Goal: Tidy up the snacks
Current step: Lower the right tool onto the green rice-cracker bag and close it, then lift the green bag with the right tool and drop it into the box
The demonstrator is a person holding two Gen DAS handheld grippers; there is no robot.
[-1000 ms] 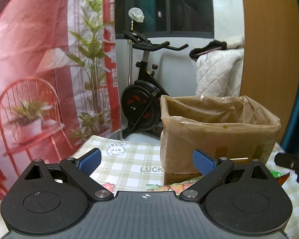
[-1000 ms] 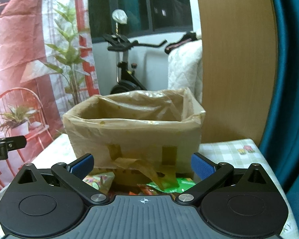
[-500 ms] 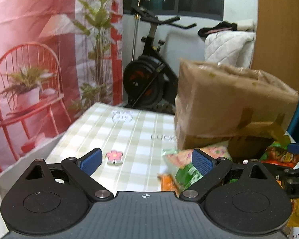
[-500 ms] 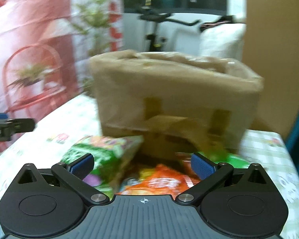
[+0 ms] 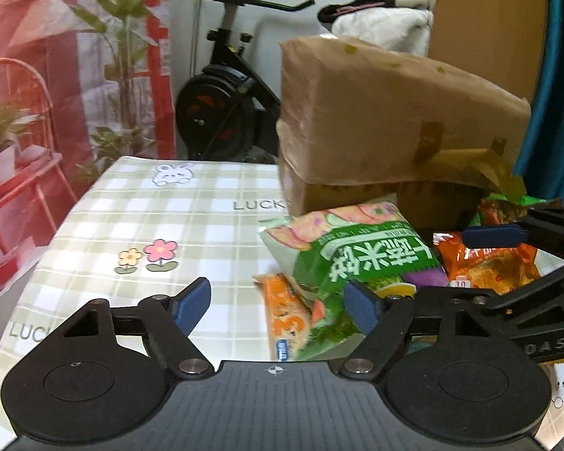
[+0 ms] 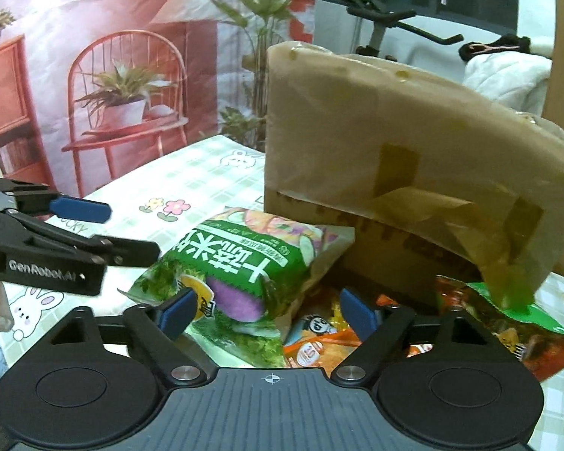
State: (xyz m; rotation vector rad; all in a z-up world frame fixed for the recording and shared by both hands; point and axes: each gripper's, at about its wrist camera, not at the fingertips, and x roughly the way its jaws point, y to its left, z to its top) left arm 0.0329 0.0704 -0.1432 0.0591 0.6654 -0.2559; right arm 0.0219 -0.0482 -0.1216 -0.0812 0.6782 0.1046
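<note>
**Snack pile sits dead ahead of the right fingers, off to the side for the left**

Snacks are all bunched at the foot of the plastic-lined cardboard box (image 6: 413,173), which sits at the far side of the checked counter (image 5: 139,225). The big green rice-cracker bag (image 6: 240,263) lies on top of the heap, long axis running from near-left up toward the box, its far end touching or nearly touching the box front. Orange packets (image 6: 319,334) are tucked under and beside it, and another green-and-orange one (image 6: 507,312) lies over on the right, below the loose flap of tape.

Right gripper (image 6: 269,310) has its fingers spread wide with nothing between them. The green bag's near end is right in the gap, so I'd say that hand is the better placed one. Left gripper (image 5: 278,302) is spread wide and empty too, but most of what's in front of it is bare counter; the green bag (image 5: 361,263) only overlaps its right-hand finger.

Room-wise: loads of open counter to the left of the pile, while the box hems it in at the back. My guess is the puffy bag would slip if pinched at the tip, so biting across the short width looks safer. The two grippers sit close together, so there's some risk of a bump.
</note>
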